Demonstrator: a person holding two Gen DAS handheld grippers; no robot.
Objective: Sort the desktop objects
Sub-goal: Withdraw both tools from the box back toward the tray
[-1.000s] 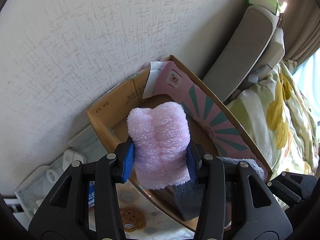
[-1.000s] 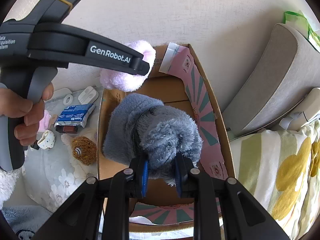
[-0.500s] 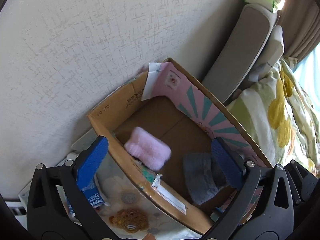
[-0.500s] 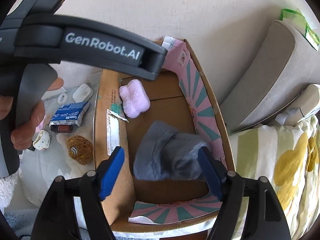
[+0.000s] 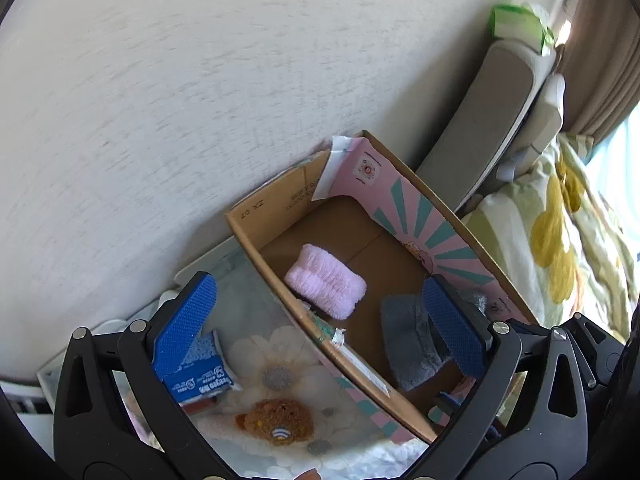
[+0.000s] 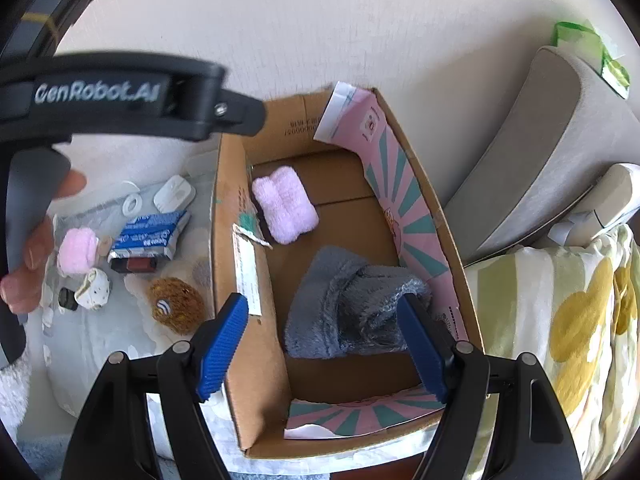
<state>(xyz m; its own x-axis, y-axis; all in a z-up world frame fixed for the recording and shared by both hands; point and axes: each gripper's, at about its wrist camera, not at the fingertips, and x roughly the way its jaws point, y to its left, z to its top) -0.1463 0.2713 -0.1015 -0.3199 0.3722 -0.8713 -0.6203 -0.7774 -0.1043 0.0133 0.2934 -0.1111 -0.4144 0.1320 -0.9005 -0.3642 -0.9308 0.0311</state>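
Observation:
An open cardboard box (image 5: 276, 208) (image 6: 230, 184) with a pink and teal liner stands against the wall. A pink fluffy cloth (image 5: 326, 286) (image 6: 285, 210) lies on its floor near the left wall. A grey fluffy cloth (image 5: 408, 344) (image 6: 344, 312) lies crumpled beside it, nearer to me. My left gripper (image 5: 316, 284) hangs open and wide above the box's left wall, holding nothing. Over the grey cloth my right gripper (image 6: 322, 300) is open, its pads clear of the fabric.
Left of the box, on a flowered mat, lie a blue packet (image 6: 150, 236), a brown round plush (image 6: 176, 306), a small pink fluffy piece (image 6: 78, 250) and a white case (image 6: 174, 194). A grey cushion (image 6: 540, 152) and flowered bedding (image 6: 560, 320) are at the right.
Both grippers opened. The pink cloth dropped from the left one and the grey cloth from the right one onto the box floor. The left gripper drew back and up.

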